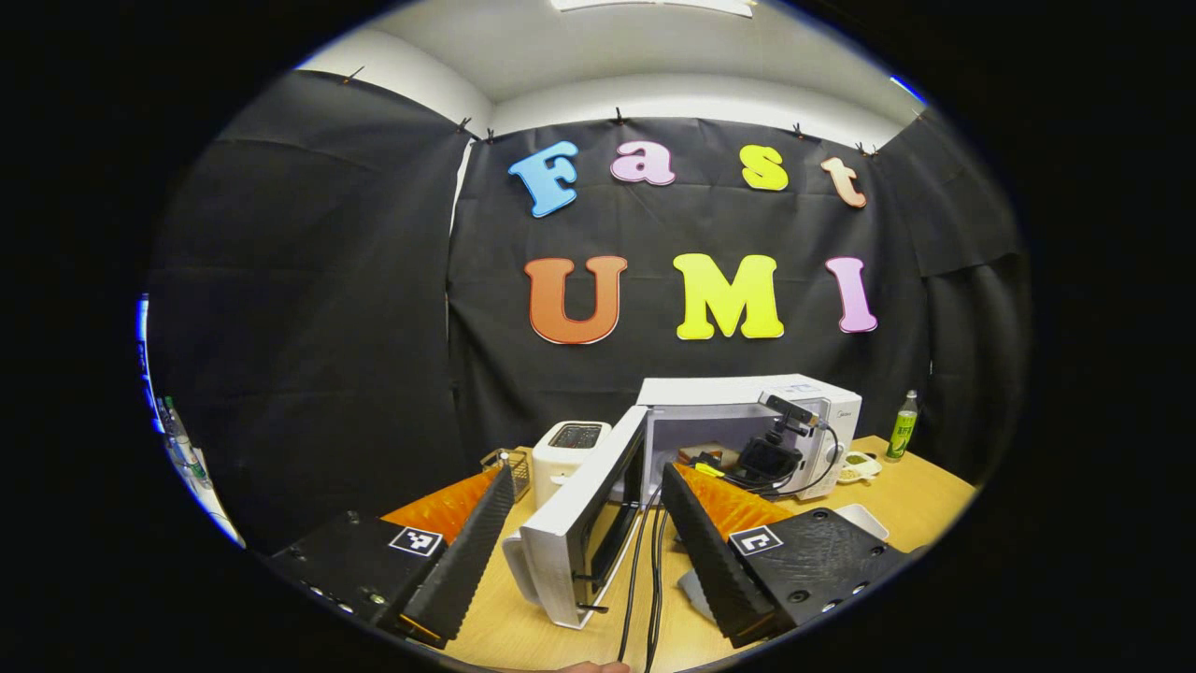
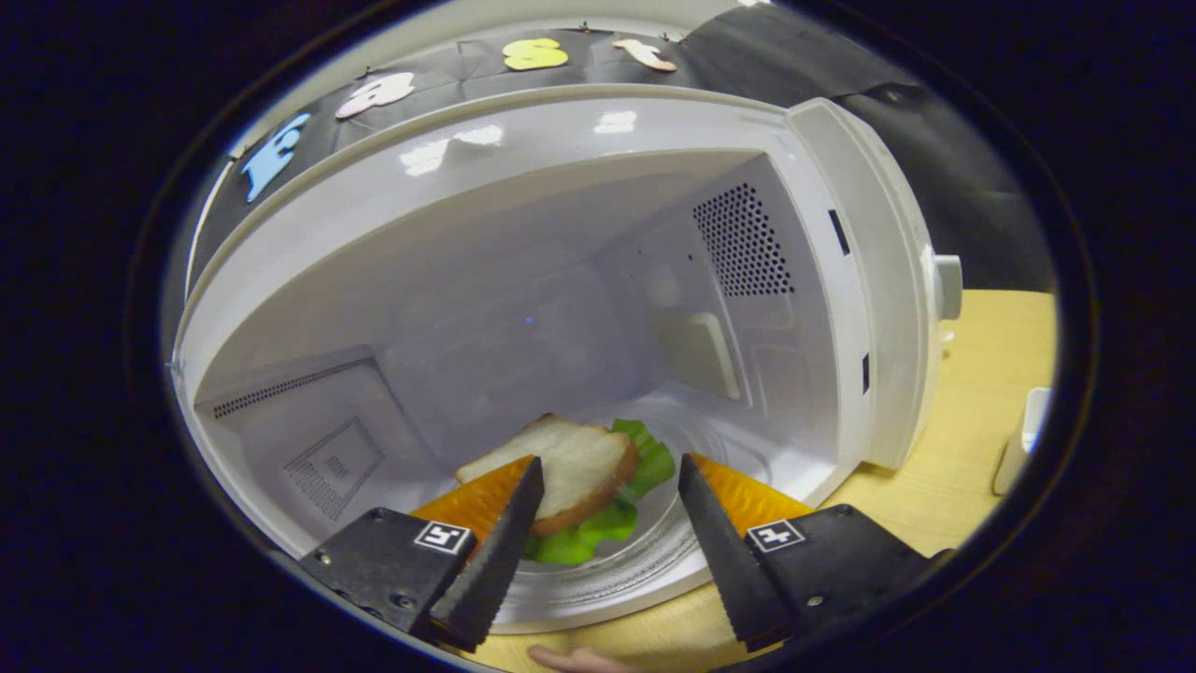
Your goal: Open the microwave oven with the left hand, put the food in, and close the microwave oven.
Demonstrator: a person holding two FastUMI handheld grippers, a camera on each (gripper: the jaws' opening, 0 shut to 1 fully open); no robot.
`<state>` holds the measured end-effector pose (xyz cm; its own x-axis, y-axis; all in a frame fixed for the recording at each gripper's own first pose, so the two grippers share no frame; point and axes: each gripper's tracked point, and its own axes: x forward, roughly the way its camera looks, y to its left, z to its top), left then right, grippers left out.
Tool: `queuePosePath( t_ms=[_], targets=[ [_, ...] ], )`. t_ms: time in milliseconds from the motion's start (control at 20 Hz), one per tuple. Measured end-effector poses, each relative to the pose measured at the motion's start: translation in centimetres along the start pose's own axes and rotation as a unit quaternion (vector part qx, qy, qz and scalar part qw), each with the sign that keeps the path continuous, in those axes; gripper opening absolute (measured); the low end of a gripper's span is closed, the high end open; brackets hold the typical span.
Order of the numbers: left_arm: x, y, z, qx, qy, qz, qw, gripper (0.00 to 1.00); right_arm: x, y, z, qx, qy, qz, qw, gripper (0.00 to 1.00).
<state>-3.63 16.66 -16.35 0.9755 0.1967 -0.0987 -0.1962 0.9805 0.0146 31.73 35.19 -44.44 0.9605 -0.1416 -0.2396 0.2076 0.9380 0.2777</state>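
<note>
The white microwave [image 1: 747, 393] stands on the wooden table with its door [image 1: 579, 533] swung wide open toward me. My left gripper [image 1: 587, 472] is open, a finger on either side of the door's edge, neither pressing on it. In front of the cavity I see the right gripper [image 1: 771, 453] with its cables. In the right gripper view, a sandwich [image 2: 579, 463] of bread and lettuce lies on the glass turntable [image 2: 654, 551] inside the microwave [image 2: 523, 187]. My right gripper [image 2: 607, 477] is open at the cavity's mouth, the sandwich just beyond its tips.
A white toaster [image 1: 570, 447] and a wire basket [image 1: 512, 463] stand left of the microwave. To its right are a green bottle [image 1: 902, 425], a small bowl [image 1: 855, 465] and a white tray [image 1: 864, 519]. Black cables [image 1: 645, 570] run across the table.
</note>
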Motion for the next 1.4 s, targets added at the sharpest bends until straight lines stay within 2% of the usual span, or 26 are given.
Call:
queuePosePath(
  t_ms=[50,100,200,300,350,400,450,500,600,650,700,750,900,950,1000,1050,1100,1150,1200,1300,1350,1400],
  targets=[
    [-0.3,0.9,-0.3,0.008,0.002,0.009,1.000,0.95,-0.4,0.3,0.4,-0.010,-0.010,0.010,1.000,0.97],
    [-0.4,2.1,-0.6,0.017,0.006,0.023,1.000,0.95,-0.9,0.4,0.8,-0.027,-0.023,0.015,0.999,0.91],
    [-0.8,4.3,-1.4,0.048,0.016,0.047,0.998,0.95,-2.1,0.5,1.9,-0.059,-0.052,0.030,0.996,0.92],
    [-1.2,6.4,-2.3,0.081,0.027,0.068,0.994,0.95,-3.2,0.7,2.3,-0.064,-0.059,0.052,0.995,0.92],
    [-1.4,7.5,-2.6,0.097,0.032,0.079,0.992,0.95,-3.7,0.5,2.3,-0.060,-0.052,0.055,0.995,1.00],
    [-1.9,8.3,-2.7,0.108,0.035,0.086,0.990,0.95,-4.1,0.1,2.1,-0.058,-0.041,0.053,0.996,0.92],
    [-2.1,9.2,-2.7,0.115,0.036,0.094,0.988,0.95,-4.6,-0.4,2.0,-0.057,-0.030,0.047,0.997,1.00],
    [-2.4,9.8,-2.6,0.112,0.034,0.096,0.988,0.95,-5.4,-0.6,2.5,-0.065,-0.030,0.045,0.996,0.91],
    [-2.8,10.2,-3.0,0.094,0.039,0.085,0.991,0.95,-7.0,-0.9,3.4,-0.094,-0.035,0.053,0.994,0.91],
    [-2.8,10.5,-3.0,0.091,0.037,0.083,0.992,0.90,-7.7,-1.0,4.0,-0.105,-0.035,0.057,0.992,0.92],
    [-2.8,11.0,-2.9,0.090,0.035,0.084,0.992,0.95,-8.5,-1.3,4.3,-0.108,-0.027,0.060,0.992,1.00],
    [-2.8,11.4,-2.9,0.091,0.032,0.086,0.992,0.95,-9.3,-1.6,4.8,-0.104,-0.015,0.063,0.992,0.92],
    [-2.1,11.7,-2.8,0.086,0.018,0.074,0.993,0.94,-12.4,-3.0,5.3,-0.079,0.035,0.061,0.994,0.92],
    [-1.8,11.8,-3.3,0.078,0.022,0.065,0.995,0.94,-13.6,-2.9,5.5,-0.077,0.053,0.073,0.993,1.00],
    [-1.7,11.9,-4.0,0.070,0.030,0.059,0.995,0.94,-14.9,-2.9,6.1,-0.083,0.061,0.087,0.991,1.00],
    [-1.4,12.3,-4.5,0.067,0.038,0.058,0.995,0.94,-16.0,-3.3,6.9,-0.095,0.061,0.091,0.989,0.92],
    [-1.5,12.9,-4.6,0.067,0.039,0.061,0.995,0.95,-17.0,-3.8,8.0,-0.111,0.058,0.095,0.988,0.91],
    [-1.4,13.6,-4.7,0.067,0.039,0.066,0.995,0.93,-18.1,-4.1,9.2,-0.123,0.053,0.100,0.986,1.00],
    [-1.2,14.2,-4.8,0.065,0.038,0.070,0.995,0.93,-19.6,-4.2,10.7,-0.131,0.047,0.110,0.984,0.92],
    [-0.7,15.0,-5.4,0.048,0.039,0.071,0.995,0.93,-22.4,-4.0,13.6,-0.141,0.030,0.140,0.980,0.92],
    [-0.5,15.4,-5.5,0.037,0.038,0.070,0.996,0.92,-23.5,-4.3,14.9,-0.148,0.022,0.147,0.978,1.00],
    [-0.1,15.8,-5.8,0.026,0.038,0.071,0.996,0.92,-24.9,-5.0,16.7,-0.153,0.009,0.152,0.976,0.92]
  ],
)
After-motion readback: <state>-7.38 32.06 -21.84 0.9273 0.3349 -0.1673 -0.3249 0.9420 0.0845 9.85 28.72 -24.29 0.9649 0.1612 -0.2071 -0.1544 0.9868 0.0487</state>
